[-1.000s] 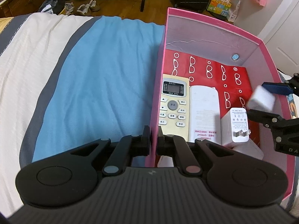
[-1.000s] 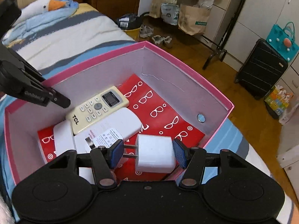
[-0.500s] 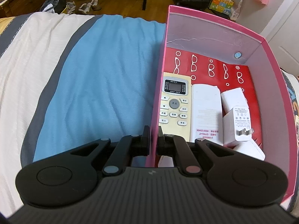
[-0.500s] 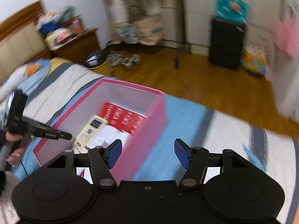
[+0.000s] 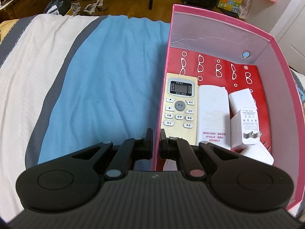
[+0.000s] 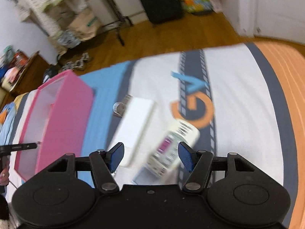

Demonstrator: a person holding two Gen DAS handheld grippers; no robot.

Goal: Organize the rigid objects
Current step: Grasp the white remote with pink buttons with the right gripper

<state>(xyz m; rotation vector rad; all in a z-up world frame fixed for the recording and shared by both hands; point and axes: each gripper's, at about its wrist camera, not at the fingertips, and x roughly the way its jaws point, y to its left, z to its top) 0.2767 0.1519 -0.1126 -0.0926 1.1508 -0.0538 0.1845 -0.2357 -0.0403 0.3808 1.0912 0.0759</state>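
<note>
My left gripper [image 5: 156, 142] pinches the near left wall of the pink box [image 5: 225, 30], which holds two remotes and chargers. My right gripper [image 6: 150, 158] hangs spread and empty over a white box [image 6: 137, 122] and a carton [image 6: 171, 148] lying side by side on the bed [image 6: 238, 95].

Pretty clearly a home bedroom: striped bed [image 5: 95, 76], with shoes [image 5: 93, 7] and suitcase [image 6: 158, 0] on the wood floor beyond it.

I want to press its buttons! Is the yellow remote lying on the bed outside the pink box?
No, the yellow remote lies inside the pink box, beside a white remote.
</note>
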